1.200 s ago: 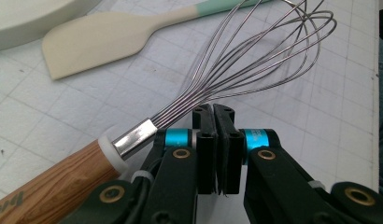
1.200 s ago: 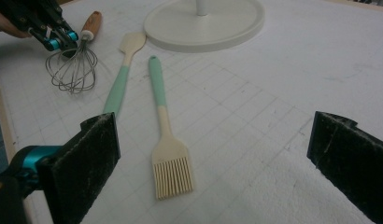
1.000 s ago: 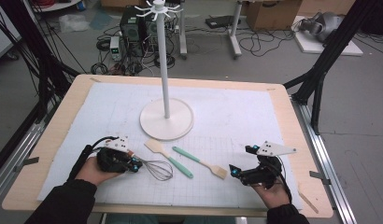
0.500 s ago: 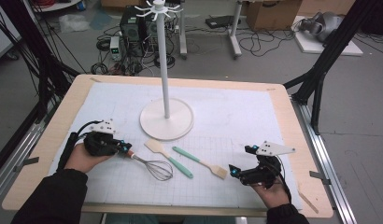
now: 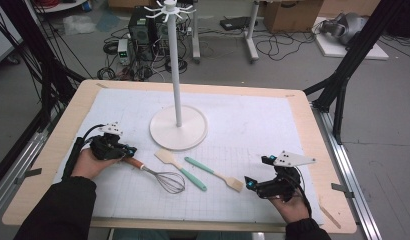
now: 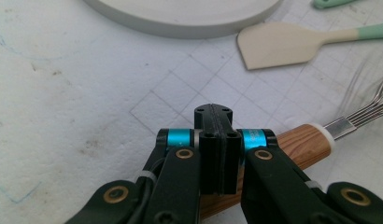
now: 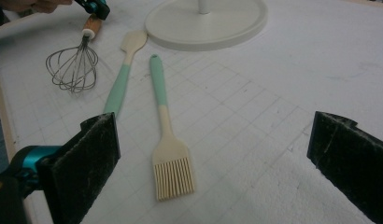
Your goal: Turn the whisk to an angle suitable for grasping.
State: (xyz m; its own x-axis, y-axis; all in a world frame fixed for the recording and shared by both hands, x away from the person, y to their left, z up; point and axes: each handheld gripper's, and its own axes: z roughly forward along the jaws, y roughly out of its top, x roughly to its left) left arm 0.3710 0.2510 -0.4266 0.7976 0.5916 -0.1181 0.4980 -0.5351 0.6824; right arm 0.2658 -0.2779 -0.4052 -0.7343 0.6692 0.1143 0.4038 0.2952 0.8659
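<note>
On the table (image 5: 298, 115): one whisk (image 5: 165, 179), one spatula (image 5: 179, 167), one brush (image 5: 217, 175).

A: What are the grippers built like?
B: The left gripper (image 6: 216, 140) is black, with teal collars and brass screw heads along its arms. The right gripper (image 7: 213, 154) has broad, scuffed black pads (image 7: 97, 149).
A: Anything on top?
B: A grey three-cornered plate (image 5: 293, 159) and black cables.
A: Clothing?
B: Dark sleeves (image 5: 60, 210).
</note>
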